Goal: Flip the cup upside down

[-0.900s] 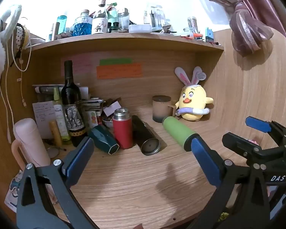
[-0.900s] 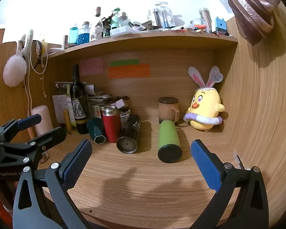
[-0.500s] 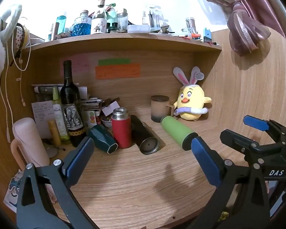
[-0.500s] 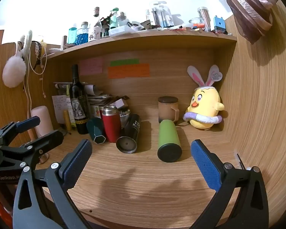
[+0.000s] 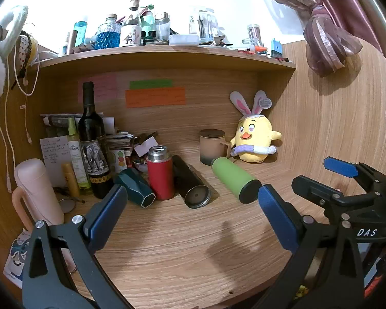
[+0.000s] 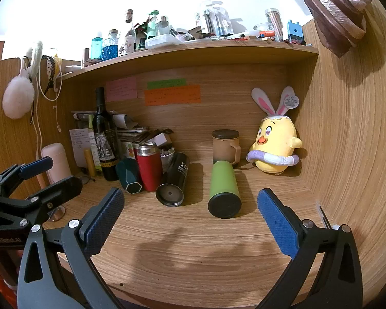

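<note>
On the wooden surface (image 6: 193, 244) the green cup (image 6: 224, 188) lies sideways between the spread, empty right hand-held gripper (image 6: 190, 213) fingers, so a sloppy pinch probably rolls it into the black flask (image 6: 175, 180).

Green cup (image 6: 224, 182) with black base, red flask (image 6: 149, 166), yellow plush chick (image 6: 275, 145), blue-padded grippers.

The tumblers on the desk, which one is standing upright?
The red tumbler with the steel top; the green, black and teal ones lie tipped over.
</note>
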Tool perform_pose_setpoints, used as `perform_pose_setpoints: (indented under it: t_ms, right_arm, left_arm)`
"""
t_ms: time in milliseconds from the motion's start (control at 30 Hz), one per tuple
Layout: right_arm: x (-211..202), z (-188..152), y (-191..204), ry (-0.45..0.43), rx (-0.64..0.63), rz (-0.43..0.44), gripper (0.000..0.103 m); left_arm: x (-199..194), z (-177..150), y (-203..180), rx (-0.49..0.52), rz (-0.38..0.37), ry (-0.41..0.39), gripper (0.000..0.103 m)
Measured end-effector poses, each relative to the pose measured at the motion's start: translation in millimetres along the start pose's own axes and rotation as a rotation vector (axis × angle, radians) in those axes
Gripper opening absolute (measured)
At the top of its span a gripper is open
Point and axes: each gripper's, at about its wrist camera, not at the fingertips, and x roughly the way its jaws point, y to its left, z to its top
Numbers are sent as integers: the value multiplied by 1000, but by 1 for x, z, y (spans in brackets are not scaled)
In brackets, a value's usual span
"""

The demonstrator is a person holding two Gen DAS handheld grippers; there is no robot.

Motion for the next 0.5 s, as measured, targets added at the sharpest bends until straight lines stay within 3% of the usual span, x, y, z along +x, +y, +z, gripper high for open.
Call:
perform_pose_setpoints:
  t_ms: [500]
  right_arm:
    - [1,1,0,1,2,1,103]
  left_arm:
    - [0,-1,1,0,0,-3,103]
